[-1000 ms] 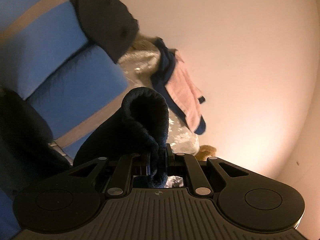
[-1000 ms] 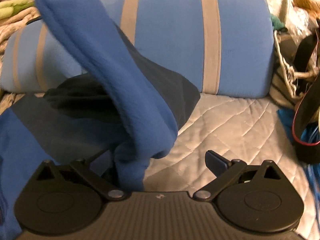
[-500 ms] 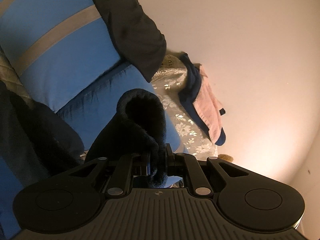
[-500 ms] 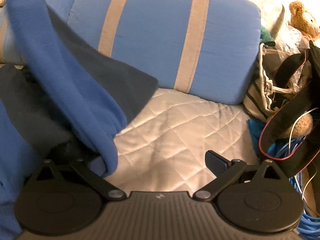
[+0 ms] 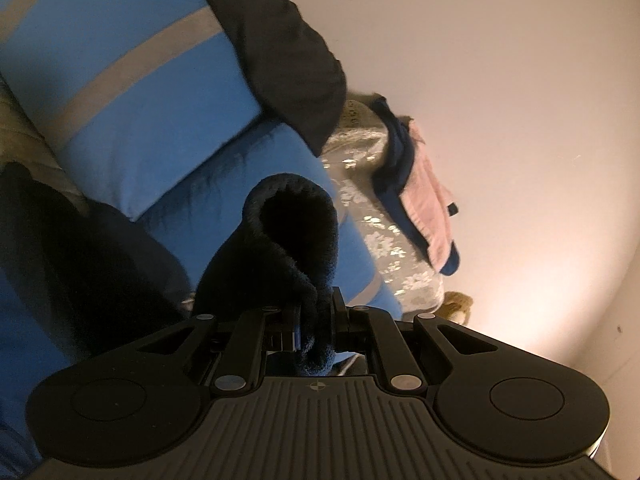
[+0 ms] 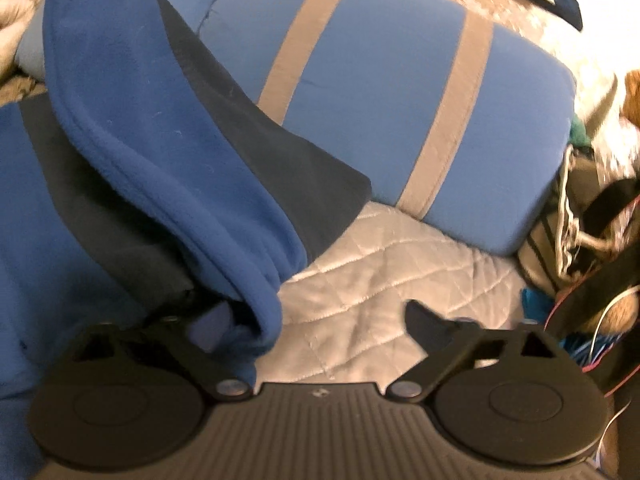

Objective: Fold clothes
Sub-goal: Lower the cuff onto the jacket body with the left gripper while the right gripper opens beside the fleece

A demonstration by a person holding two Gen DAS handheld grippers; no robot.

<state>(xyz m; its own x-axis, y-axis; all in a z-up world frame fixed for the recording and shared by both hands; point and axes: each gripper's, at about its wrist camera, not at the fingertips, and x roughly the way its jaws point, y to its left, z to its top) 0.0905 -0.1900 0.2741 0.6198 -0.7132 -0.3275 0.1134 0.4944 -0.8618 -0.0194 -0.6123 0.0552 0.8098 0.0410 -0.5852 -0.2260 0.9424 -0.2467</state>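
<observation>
A blue fleece garment with dark navy panels [image 6: 152, 152] lies rumpled on the quilted bed cover [image 6: 384, 272]. One raised fold of it drapes over the left finger of my right gripper [image 6: 316, 316], which is open; its right fingertip [image 6: 418, 314] is bare above the quilt. In the left wrist view, my left gripper [image 5: 316, 312] is shut on a dark navy edge of the garment [image 5: 288, 248], which loops up in front of the jaws. The rest of the dark fabric [image 5: 80, 256] trails away to the left.
Blue pillows with grey stripes [image 6: 376, 88] [image 5: 120, 80] stand behind the garment. A black cloth [image 5: 280, 40] lies over one pillow. Pink and navy clothes [image 5: 424, 208] hang on a floral cushion by the wall. Bags, straps and blue cables [image 6: 592, 264] crowd the right.
The blue fold has swung back toward the middle of the right wrist view and lies over that gripper's left finger. The left gripper keeps its hold, its view barely shifted.
</observation>
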